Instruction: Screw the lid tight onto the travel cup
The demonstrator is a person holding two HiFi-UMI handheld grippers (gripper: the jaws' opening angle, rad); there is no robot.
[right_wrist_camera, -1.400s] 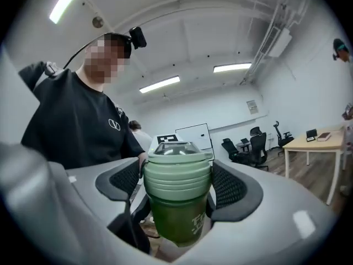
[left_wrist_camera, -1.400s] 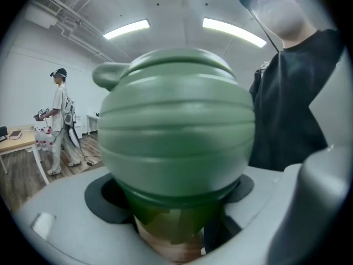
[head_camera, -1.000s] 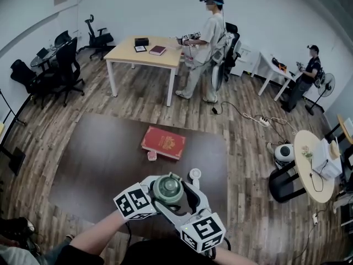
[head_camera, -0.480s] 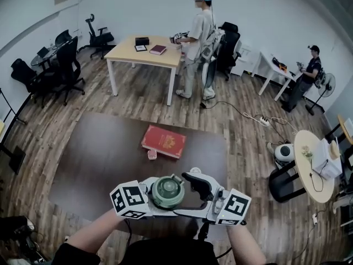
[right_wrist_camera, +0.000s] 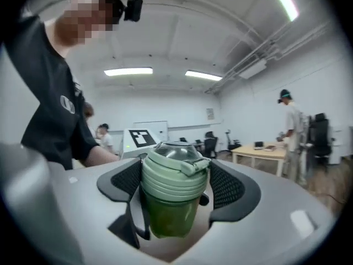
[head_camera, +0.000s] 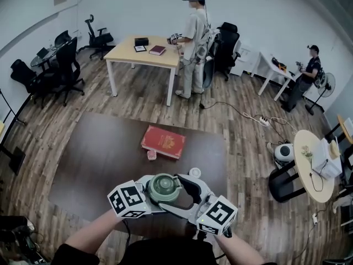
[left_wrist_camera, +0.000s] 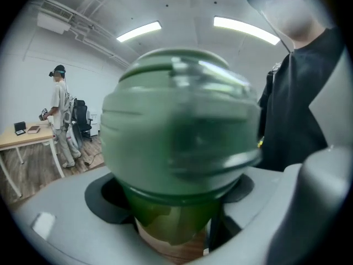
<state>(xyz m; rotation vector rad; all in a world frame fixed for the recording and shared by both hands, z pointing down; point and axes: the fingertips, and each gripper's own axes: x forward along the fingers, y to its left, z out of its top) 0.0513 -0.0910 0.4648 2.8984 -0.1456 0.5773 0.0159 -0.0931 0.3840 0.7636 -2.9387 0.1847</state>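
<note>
green lid (left_wrist_camera: 176, 120) blurs only in left gripper view.

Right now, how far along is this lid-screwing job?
Done: the lid sits on the travel cup. In hand: the left gripper clamps the cup's body, and the fingers of the right gripper have just been closing around the lid. Left: tightening; how tight it already is cannot be seen.

Head view looks steeply down from above us; both gripper views sit close, facing the shared travel cup (right_wrist_camera: 170, 195) from opposite sides.
</note>
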